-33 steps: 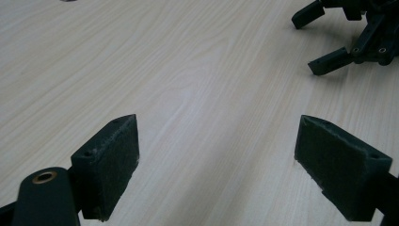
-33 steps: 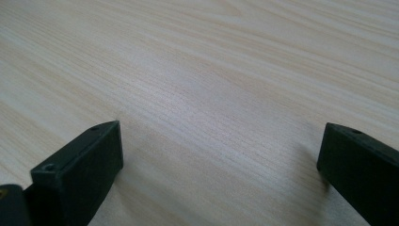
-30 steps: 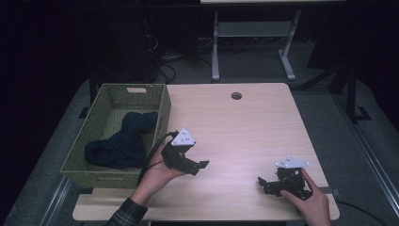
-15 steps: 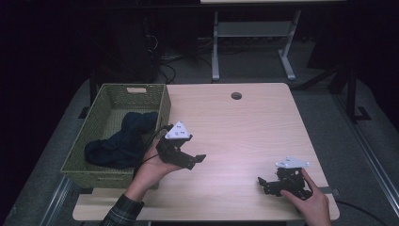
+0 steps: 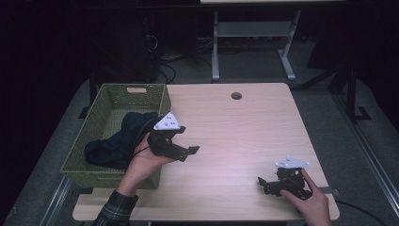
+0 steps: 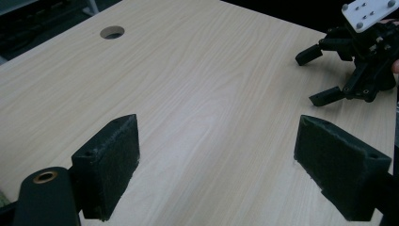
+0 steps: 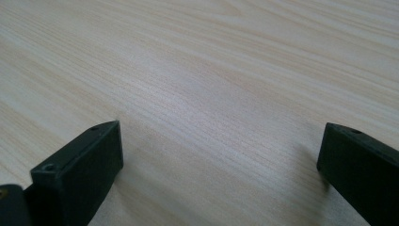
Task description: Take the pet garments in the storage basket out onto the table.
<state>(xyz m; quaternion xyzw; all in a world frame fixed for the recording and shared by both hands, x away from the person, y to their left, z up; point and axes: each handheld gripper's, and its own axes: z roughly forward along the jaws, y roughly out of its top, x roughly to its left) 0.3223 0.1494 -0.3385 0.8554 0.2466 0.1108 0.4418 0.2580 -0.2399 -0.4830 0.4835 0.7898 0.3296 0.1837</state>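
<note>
My left gripper [image 5: 187, 140] is held above the table beside the right wall of a green woven basket [image 5: 111, 95], its jaws open and empty. In the left gripper view its two pads [image 6: 108, 165] stand wide apart over bare wood, and my right gripper [image 6: 324, 75] appears farther off. A dark blue cloth [image 5: 113, 143] lies bunched inside the basket. My right gripper [image 5: 262, 185] rests low at the table's near right corner, open, with nothing between its jaws [image 7: 221, 160].
The light wooden table [image 5: 244, 122] has a round cable hole [image 5: 236, 96] near its far edge. A metal desk frame [image 5: 249, 42] stands on the dark floor behind. The basket takes up the table's left side.
My left gripper has risen and drawn back to the left, closer to the basket's wall. The right gripper has stayed where it was.
</note>
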